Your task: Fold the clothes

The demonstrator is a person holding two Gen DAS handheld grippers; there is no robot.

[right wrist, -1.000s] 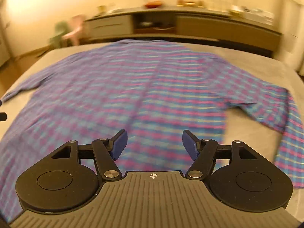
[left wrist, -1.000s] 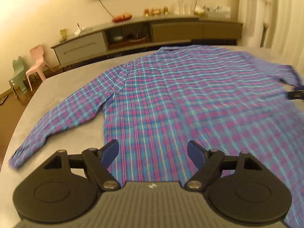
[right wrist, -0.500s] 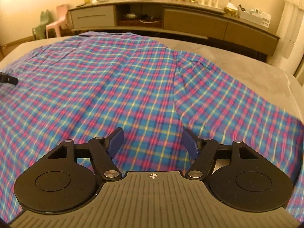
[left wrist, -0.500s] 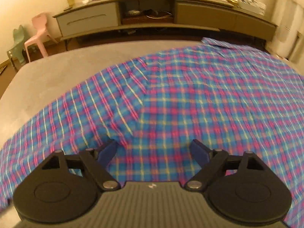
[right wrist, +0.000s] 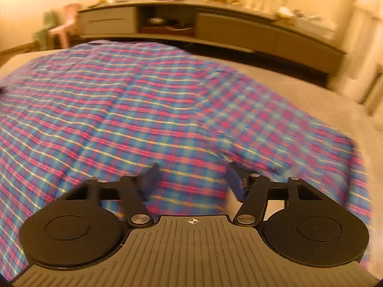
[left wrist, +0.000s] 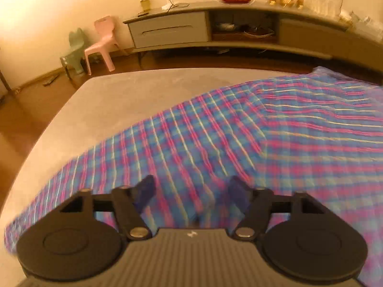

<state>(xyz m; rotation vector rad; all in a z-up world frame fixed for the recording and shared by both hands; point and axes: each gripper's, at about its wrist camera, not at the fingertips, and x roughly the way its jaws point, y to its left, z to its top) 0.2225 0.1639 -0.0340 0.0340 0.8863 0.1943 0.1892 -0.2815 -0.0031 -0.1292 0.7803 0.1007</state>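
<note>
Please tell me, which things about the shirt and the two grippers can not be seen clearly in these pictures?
- Shirt cuffs: in both wrist views the sleeve ends run behind the gripper bodies or past the frame edge.
- Whether the left gripper fingers touch the cloth: motion blur in the left wrist view.
- Same for the right gripper: blur in the right wrist view.
- Collar and buttons: too blurred in both views.
- Items on the cabinet: too small.

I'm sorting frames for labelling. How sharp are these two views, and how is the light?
Left wrist: shirt smeared by motion blur, pink chair fairly crisp. Right wrist: shirt and cabinet both soft. Both views: warm orange light, fisheye bending of edges, no glare.
</note>
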